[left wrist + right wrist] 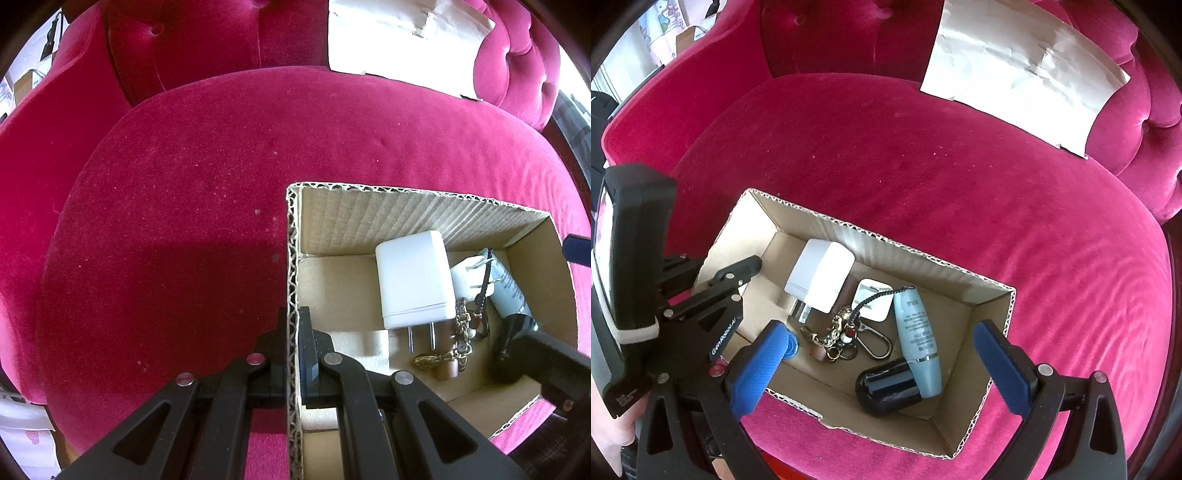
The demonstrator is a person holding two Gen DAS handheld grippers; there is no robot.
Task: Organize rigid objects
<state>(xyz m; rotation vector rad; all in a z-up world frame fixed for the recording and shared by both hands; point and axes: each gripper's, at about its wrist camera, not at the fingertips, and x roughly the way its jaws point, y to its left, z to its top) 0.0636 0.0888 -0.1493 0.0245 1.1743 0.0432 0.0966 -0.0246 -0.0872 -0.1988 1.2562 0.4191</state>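
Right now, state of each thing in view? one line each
left gripper: shut on the cardboard box wall, one finger inside, one outside
right gripper: open, holding nothing, above the box
cardboard box: open-topped, upright on the pink cushion
large white charger: lying in the box, prongs out
small white plug: in the box, partly under the keychain
blue bottle: on its side, black cap on

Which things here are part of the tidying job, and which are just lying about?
Part of the job:
cardboard box
big white charger
small white plug
keychain
blue bottle with black cap
left gripper, shut on the box wall
right gripper, open above the box

Just lying about:
white paper
pink chair
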